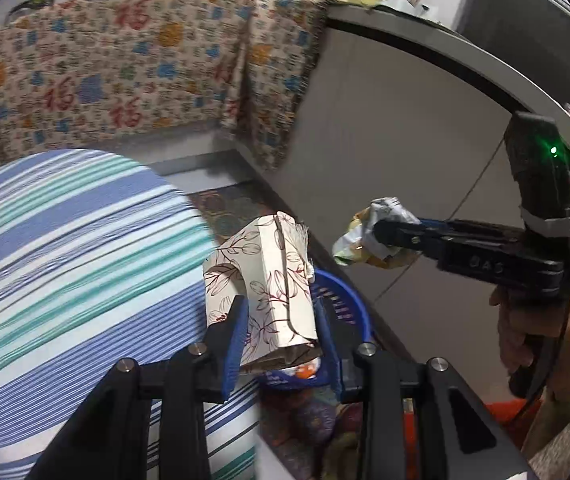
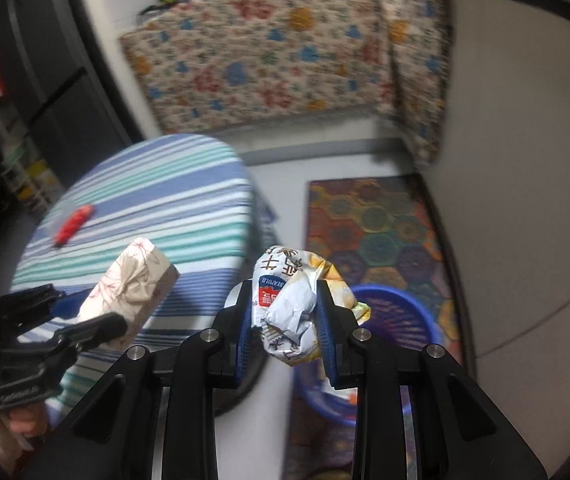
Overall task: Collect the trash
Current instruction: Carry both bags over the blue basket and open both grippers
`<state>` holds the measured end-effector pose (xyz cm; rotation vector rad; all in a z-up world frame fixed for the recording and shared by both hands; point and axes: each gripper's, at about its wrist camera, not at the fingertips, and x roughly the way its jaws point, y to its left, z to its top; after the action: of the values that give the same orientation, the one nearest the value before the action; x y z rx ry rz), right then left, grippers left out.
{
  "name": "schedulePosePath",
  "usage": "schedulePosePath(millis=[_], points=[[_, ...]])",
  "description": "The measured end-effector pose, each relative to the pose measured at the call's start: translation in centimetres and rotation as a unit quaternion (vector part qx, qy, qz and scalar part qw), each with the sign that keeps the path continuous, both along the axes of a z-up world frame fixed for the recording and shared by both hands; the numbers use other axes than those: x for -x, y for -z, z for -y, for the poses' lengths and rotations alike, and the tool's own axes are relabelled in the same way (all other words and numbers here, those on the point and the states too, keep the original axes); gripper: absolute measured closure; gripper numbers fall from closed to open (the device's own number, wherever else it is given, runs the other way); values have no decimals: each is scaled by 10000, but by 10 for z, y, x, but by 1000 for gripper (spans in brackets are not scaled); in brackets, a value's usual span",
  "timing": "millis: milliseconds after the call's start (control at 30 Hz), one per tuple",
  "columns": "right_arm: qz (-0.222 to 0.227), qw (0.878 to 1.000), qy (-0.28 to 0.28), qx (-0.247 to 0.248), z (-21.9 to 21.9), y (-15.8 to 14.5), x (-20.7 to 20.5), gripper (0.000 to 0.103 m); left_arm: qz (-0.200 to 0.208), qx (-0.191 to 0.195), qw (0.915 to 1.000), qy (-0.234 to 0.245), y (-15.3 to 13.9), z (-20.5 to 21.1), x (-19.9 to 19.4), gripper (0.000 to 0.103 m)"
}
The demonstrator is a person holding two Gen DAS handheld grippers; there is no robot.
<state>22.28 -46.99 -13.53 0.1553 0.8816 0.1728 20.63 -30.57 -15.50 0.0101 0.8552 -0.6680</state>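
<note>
**Observer:** What have you got in the left tool [image 1: 281, 344] right now?

**Operator:** I have a floral-printed paper carton [image 1: 261, 280] pinched between its blue pads. The jaws are closed partway onto the lower end of the carton, which stands roughly upright in the left wrist view. It hangs over the edge of the round counter with the striped cloth [image 1: 65, 260], with the blue basket [image 1: 345, 300] just behind and below it.

**Observer:** And the right tool?

**Operator:** My right tool [image 2: 285, 320] is clamped on a crumpled white and yellow snack wrapper [image 2: 293, 304]. The jaws are narrow, both pads pressing the wrapper's sides. From the left camera I see the same tool [image 1: 381, 236] reaching in from the right, a hand [image 1: 525, 340] on its grip, with the wrapper [image 1: 369, 232] held in the air above and to the right of the basket.

**Observer:** Where is the basket in your right view?

**Operator:** The blue basket [image 2: 397, 308] sits on the floor beside a colourful hexagon-patterned mat [image 2: 373, 232], directly behind and below the wrapper. Something pale lies inside it, but I can't tell what.

**Observer:** Anything left on the counter?

**Operator:** A small red item [image 2: 73, 226] lies on the striped cloth [image 2: 157, 200], well apart from both tools. It's too blurred for me to name.
</note>
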Motion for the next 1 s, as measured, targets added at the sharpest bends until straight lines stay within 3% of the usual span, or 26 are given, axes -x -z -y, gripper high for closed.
schedulePosePath(millis=[100,333,733,800,867,1000], points=[[-125,9986,475,-176,38,23,-1,75,-80,-8,9997,224,14,38,-10,68],[-420,9948,863,-351,83,49,-7,74,-267,-120,9984,484,43,98,-29,67],[-515,9908,1129,-535,110,59,-13,74,-377,-185,9973,595,62,121,-48,66],[-521,9905,1163,-516,109,60,-14,71,-369,-232,9972,604,63,126,-49,63],[-512,9895,1228,-572,111,62,-15,59,-415,-286,9969,605,65,129,-51,60],[-411,9874,1375,-669,118,60,-14,57,-578,-129,9968,544,70,131,-62,53]])
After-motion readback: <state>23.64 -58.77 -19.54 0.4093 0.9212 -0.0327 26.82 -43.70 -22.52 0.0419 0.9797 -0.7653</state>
